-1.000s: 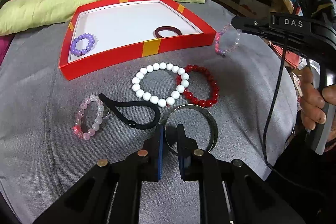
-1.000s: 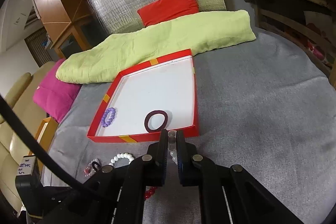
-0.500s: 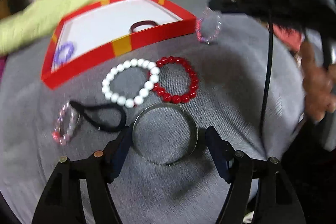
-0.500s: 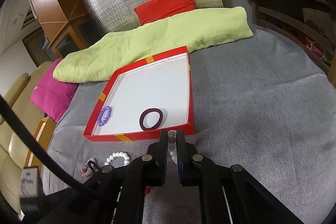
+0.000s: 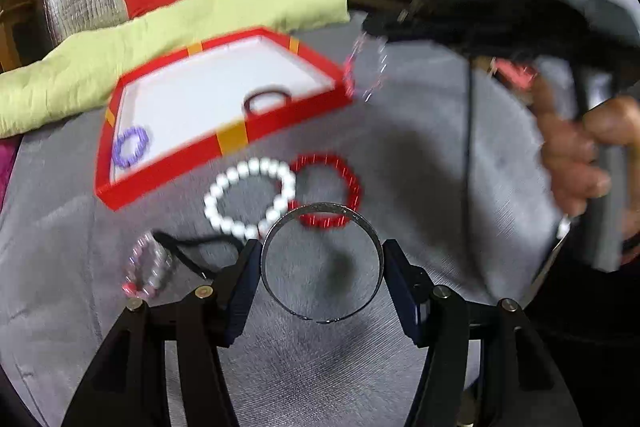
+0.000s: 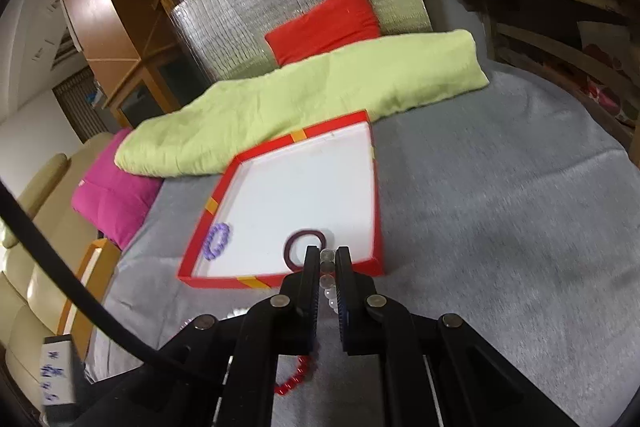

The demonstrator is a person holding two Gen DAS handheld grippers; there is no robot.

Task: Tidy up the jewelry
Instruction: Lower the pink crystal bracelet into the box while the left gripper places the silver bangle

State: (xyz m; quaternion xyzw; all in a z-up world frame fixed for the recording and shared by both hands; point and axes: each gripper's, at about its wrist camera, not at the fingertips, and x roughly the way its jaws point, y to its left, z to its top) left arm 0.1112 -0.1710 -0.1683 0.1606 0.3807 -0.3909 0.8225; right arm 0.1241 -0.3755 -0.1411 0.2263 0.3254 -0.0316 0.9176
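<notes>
Two pieces lie in the red tray (image 5: 232, 141) — left gripper (image 5: 322, 267) jaws closing round the metal bangle (image 5: 322, 263), right gripper (image 6: 328, 269) pinching a clear bead bracelet (image 6: 327, 267) near the tray; four remain on the grey cloth (image 5: 440, 155)

**Colours on the grey cloth**

The tray (image 5: 224, 143) is red with orange stripes and white inside. In it lie a purple bead bracelet (image 5: 130, 147) and a dark maroon ring (image 5: 267, 99). Outside lie a white bead bracelet (image 5: 248, 199), a red bead bracelet (image 5: 332, 191), a silver bangle (image 5: 322, 263).
</notes>
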